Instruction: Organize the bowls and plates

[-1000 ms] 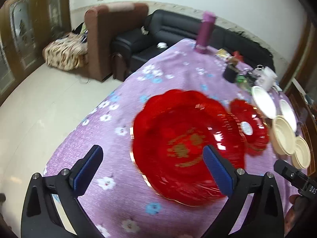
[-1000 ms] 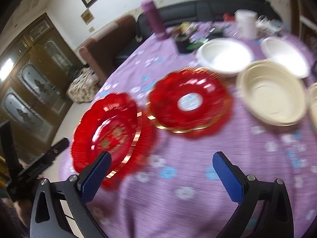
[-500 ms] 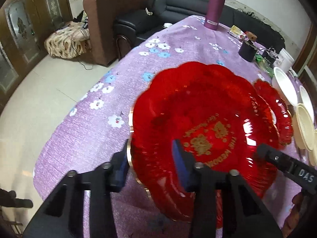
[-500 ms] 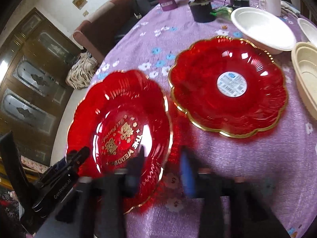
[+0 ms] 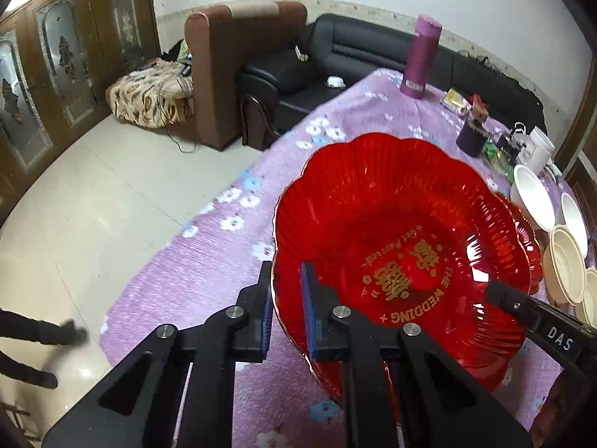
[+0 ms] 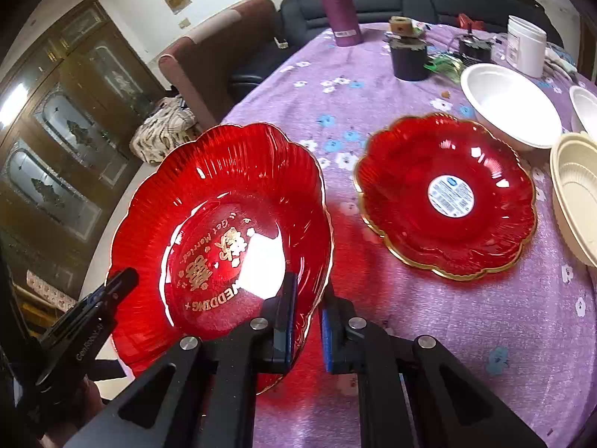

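A large red scalloped plate with gold wedding lettering [image 5: 391,246] [image 6: 224,216] is held up off the purple tablecloth by both grippers. My left gripper [image 5: 285,313] is shut on its left rim. My right gripper [image 6: 306,321] is shut on its right rim. A second red plate with a white sticker [image 6: 444,194] lies flat on the table to the right; only its edge shows in the left wrist view [image 5: 530,246]. White bowls [image 6: 511,104] and cream bowls [image 6: 578,201] sit further right.
A purple bottle [image 6: 337,3], a dark cup [image 6: 408,59] and a white jar [image 6: 526,48] stand at the table's far side. A brown armchair [image 5: 231,59] and black sofa [image 5: 335,56] stand beyond the table. The table's left edge drops to the tiled floor [image 5: 93,194].
Both grippers went from open to shut on opposite rims of the lettered red plate, and the plate has been lifted and tilted off the table.
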`<state>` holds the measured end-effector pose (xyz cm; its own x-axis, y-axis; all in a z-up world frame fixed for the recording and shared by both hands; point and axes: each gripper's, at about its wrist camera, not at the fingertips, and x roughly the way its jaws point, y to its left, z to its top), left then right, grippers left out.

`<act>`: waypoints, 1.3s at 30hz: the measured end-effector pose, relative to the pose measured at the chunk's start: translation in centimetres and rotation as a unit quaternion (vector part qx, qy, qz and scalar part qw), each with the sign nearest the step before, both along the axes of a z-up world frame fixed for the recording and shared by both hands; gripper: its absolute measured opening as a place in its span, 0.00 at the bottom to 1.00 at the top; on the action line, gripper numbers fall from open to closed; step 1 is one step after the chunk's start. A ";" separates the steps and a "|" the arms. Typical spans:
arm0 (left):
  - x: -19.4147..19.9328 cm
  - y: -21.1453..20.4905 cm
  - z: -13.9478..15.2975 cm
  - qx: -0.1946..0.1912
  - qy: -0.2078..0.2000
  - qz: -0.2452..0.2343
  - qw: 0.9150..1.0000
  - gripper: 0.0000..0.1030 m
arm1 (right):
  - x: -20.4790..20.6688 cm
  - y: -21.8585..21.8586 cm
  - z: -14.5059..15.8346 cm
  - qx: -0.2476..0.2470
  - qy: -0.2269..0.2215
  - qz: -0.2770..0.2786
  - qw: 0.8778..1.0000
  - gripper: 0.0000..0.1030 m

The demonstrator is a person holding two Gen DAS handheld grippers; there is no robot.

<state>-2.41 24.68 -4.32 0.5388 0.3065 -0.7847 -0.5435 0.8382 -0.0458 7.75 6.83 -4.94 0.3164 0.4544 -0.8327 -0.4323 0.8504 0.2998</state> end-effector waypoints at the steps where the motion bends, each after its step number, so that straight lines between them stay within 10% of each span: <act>1: -0.2 0.0 0.0 0.002 -0.001 0.001 1.000 0.12 | -0.1 0.2 0.0 0.000 -0.001 0.002 1.000 0.10; 13: -0.5 0.6 -3.5 -0.029 0.042 0.007 0.999 0.16 | -0.9 0.5 -2.3 -0.010 0.026 0.014 1.000 0.18; 16: -0.7 1.0 -2.7 -0.034 0.041 0.012 0.999 0.57 | -1.0 -0.5 -1.6 0.001 0.019 0.012 1.000 0.41; 20: -1.0 0.8 0.3 -0.025 -0.005 0.021 0.999 0.64 | -1.0 -3.6 0.6 0.039 -0.002 -0.013 0.999 0.45; 30: 8.7 -8.9 5.8 -0.002 -0.028 -0.178 0.984 0.70 | 3.7 -13.6 1.2 0.097 0.021 -0.134 0.986 0.52; 39: 17.2 -12.4 3.5 -0.058 0.015 -0.217 0.974 0.73 | 7.0 -15.9 -1.1 0.115 0.060 -0.158 0.979 0.52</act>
